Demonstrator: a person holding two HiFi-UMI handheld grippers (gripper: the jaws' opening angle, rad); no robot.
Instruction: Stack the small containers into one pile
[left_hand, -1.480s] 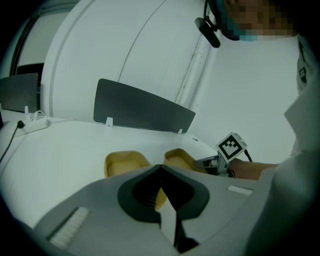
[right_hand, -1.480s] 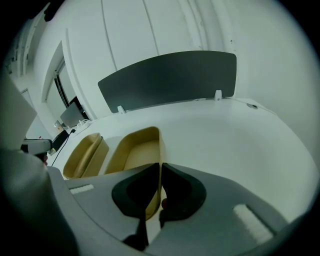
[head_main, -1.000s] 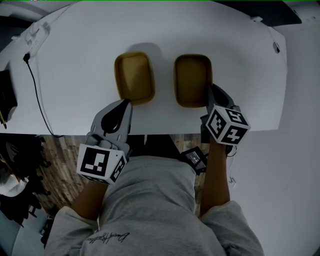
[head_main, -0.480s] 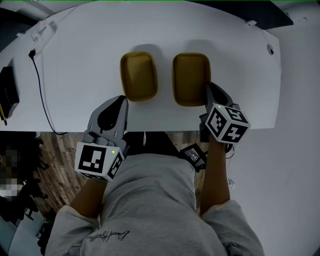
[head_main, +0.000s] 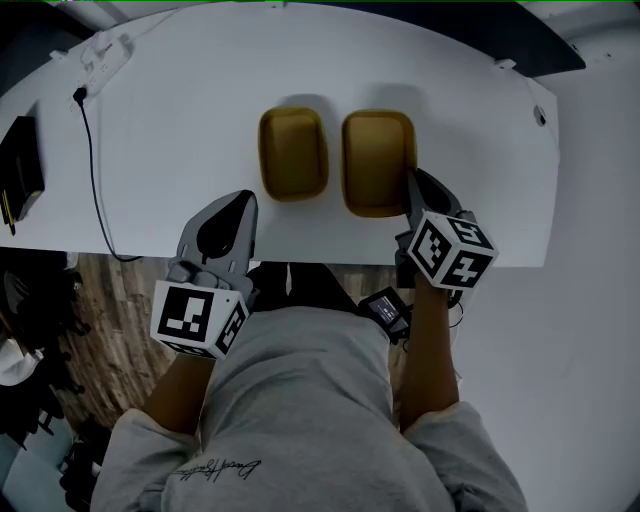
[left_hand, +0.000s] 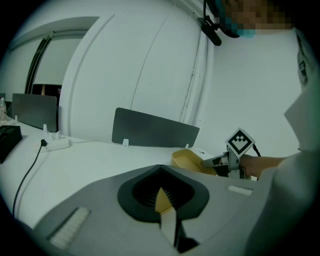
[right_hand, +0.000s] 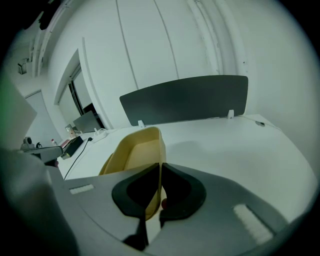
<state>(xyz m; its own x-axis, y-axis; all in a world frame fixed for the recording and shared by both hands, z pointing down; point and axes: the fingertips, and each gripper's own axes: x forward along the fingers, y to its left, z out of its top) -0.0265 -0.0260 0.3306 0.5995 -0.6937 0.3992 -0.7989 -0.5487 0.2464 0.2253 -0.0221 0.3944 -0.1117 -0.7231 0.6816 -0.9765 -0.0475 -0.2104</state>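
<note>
Two yellow containers sit side by side on the white table (head_main: 180, 130). The left container (head_main: 293, 152) stands free. My right gripper (head_main: 408, 182) is shut on the near right rim of the right container (head_main: 379, 160), which nearly touches the left one. In the right gripper view this container (right_hand: 136, 150) juts out tilted from the jaws (right_hand: 160, 175), its thin wall pinched between the pads. My left gripper (head_main: 245, 198) is shut and hangs just left of the left container's near corner, apart from it. From the left gripper view I see the right container (left_hand: 190, 161) held out at the right.
A black cable (head_main: 95, 170) runs to a power strip (head_main: 105, 55) at the far left, beside a dark device (head_main: 20, 170). A dark divider panel (left_hand: 155, 131) stands along the table's far edge. The table's near edge lies right under both grippers.
The right gripper has carried its container leftward, closing the gap to the left container. The left gripper has drawn slightly away from the left container's corner.
</note>
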